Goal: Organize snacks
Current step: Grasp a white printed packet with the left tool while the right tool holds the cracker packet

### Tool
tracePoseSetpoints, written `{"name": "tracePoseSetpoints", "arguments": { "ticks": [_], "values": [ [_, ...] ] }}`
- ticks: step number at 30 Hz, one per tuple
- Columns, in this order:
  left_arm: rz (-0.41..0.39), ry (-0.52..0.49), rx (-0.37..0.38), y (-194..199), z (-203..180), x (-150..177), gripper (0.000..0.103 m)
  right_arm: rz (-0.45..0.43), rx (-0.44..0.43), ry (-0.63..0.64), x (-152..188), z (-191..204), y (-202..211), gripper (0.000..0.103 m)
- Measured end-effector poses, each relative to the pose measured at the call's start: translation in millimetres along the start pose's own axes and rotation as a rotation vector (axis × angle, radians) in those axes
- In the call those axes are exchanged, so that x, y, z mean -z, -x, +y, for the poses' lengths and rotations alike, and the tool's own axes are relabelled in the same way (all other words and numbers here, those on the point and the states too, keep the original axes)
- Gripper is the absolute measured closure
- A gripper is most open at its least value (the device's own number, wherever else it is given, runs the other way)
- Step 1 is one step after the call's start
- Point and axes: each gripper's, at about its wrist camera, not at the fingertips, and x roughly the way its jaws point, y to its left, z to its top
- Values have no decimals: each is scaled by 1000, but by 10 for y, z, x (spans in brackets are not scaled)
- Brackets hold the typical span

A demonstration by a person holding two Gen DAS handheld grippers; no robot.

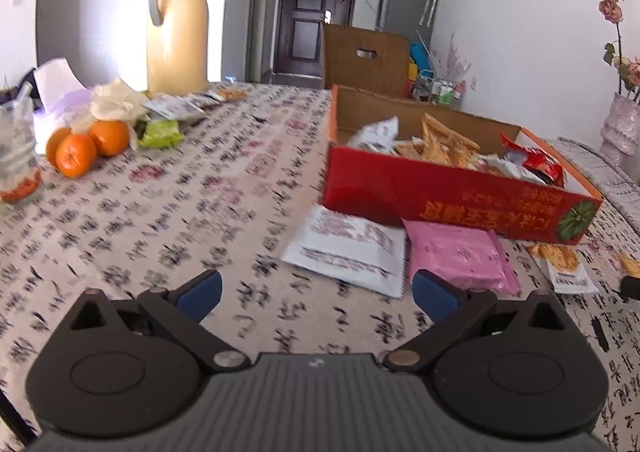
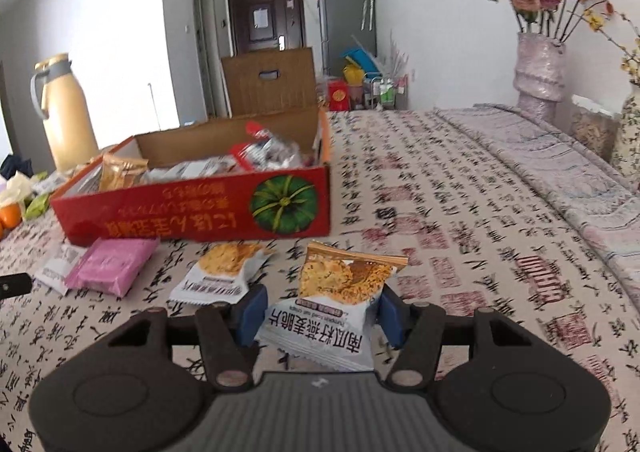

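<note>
Right gripper [image 2: 320, 318]: clamped on a crisp packet [image 2: 332, 312], held just above the tablecloth [image 2: 460, 220]; judged light, crinkly, fragile inside, best gripped across the flat middle. Left gripper [image 1: 318, 292]: spread apart, nothing held. White packet [image 1: 348, 248] and pink packet [image 1: 456, 256]: laid before the red box [image 1: 440, 196], snacks already inside.

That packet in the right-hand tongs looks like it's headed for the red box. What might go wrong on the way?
1. The right tongs pinch the crisp packet only by its sides; it hangs tilted and might slip out.
2. The box is already heaped with snacks, so a dropped packet might slide off the pile.
3. Squeezing harder may crush the crisps inside.
The left tongs are open and empty, near the pink packet.
</note>
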Motion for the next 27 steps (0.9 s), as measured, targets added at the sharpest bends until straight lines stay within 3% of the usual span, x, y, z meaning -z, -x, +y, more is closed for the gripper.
{"name": "tracePoseSetpoints", "arguments": {
  "ticks": [6, 10, 16, 22, 27],
  "values": [
    [-5, -19, -77, -13, 140, -168, 0, -16, 2, -19, -6, -90, 15, 45],
    [35, -73, -136, -152, 149, -252, 0, -21, -4, -37, 7, -136, 8, 45],
    [88, -116, -84, -321, 23, -317, 0, -25, -15, -55, 23, -174, -15, 45],
    [137, -199, -108, -565, -245, -332, 0, -31, -26, -70, 24, -207, -28, 45],
    [157, -213, -74, -694, -372, -327, 0, -30, -34, -79, 31, -230, -45, 45]
  ]
}}
